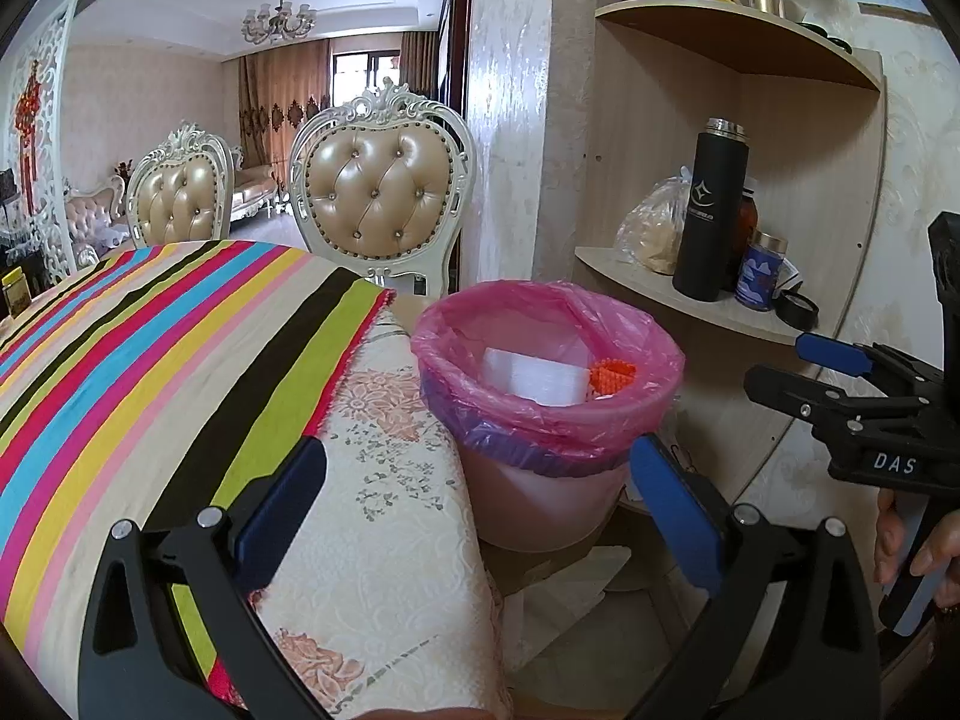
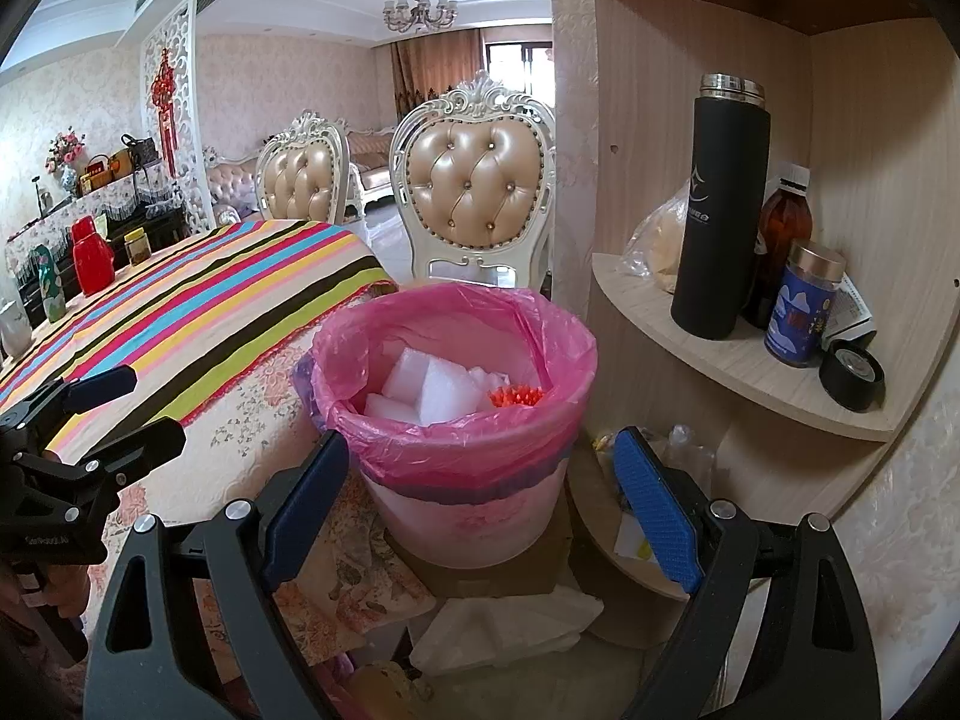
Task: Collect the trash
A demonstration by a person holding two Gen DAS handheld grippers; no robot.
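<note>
Nearest in each wrist view, a pair of blue-padded fingers is seen spread wide with nothing between them. The left gripper [image 1: 477, 516] is released and empty; its left pad hangs over the floral table covering [image 1: 384, 480] and its right pad just beside the bin wall, though contact with either cannot be confirmed. The right gripper [image 2: 480, 504] is likewise released and empty, its fingers straddling the lower part of the bin without visibly touching it.

Just beyond the fingers, the trash bin [image 2: 462, 516] is found standing upright on a piece of cardboard [image 2: 498, 582], close against the table edge to the left and the corner shelf [image 2: 750, 372] to the right. It is lined with a pink bag [image 2: 456, 324]. Inside it, white foam pieces [image 2: 432, 390] and a small orange item [image 2: 516, 396] are seen lying, so some trash is judged already collected.

From the right gripper the bin lies straight ahead and centred; from the left gripper it lies ahead and slightly to the right. The right gripper is therefore judged the better aligned. No loose trash is held by either. White paper [image 2: 510, 618] on the floor near the bin base may be what remains, though this cannot be told for certain.

Farther off, the striped tablecloth [image 1: 150, 348], two tufted chairs and a black flask [image 2: 717, 210] on the shelf are seen.
</note>
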